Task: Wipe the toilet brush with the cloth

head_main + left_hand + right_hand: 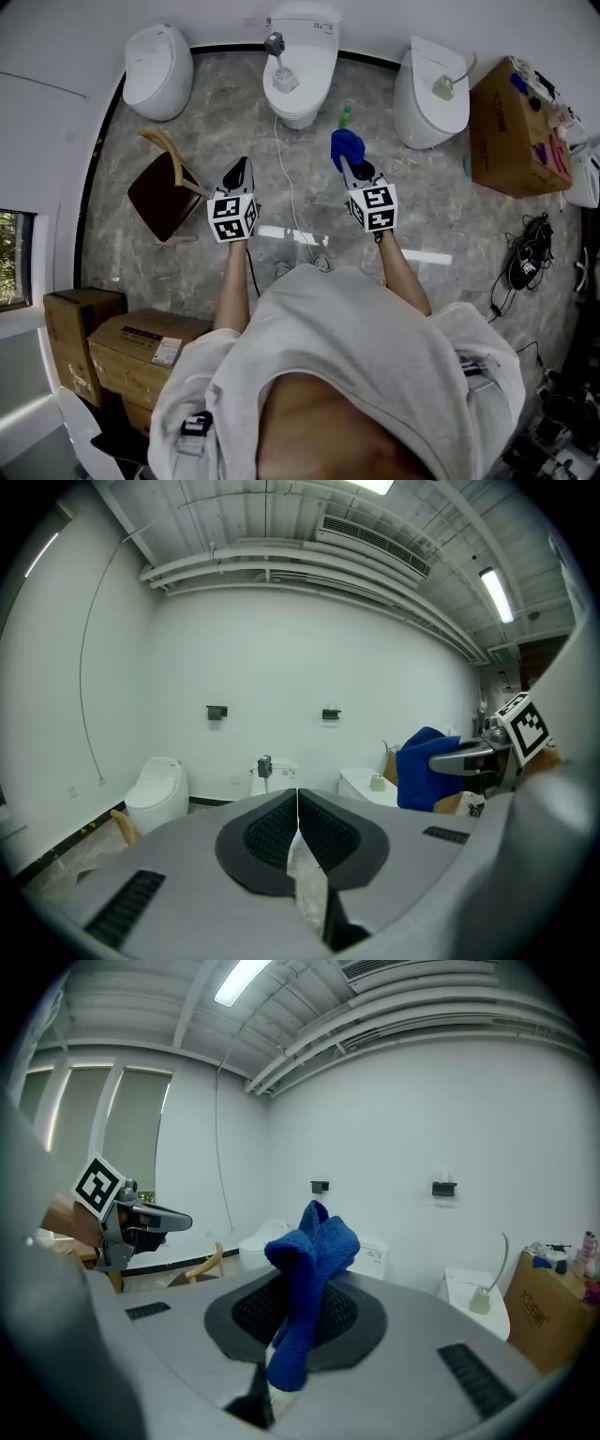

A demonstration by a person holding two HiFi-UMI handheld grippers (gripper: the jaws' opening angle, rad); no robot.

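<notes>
Marble floor [422,216] underfoot, both tools held short of the middle toilet [314,47]. The left gripper [240,167] has its jaws pressed together on nothing. The right gripper [349,165] pinches the blue cloth [345,145]. On that toilet's lid stands what looks like the toilet brush [277,58], upright, dead ahead and slightly toward the empty gripper's side, which is probably the one to fetch it.

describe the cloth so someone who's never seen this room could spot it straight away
Three white toilets line the back wall, and in front of the middle toilet the person holds out two grippers. The cloth is the bunched, deep blue one clamped in the fingers of the right gripper. The left gripper is shut on nothing.
</notes>
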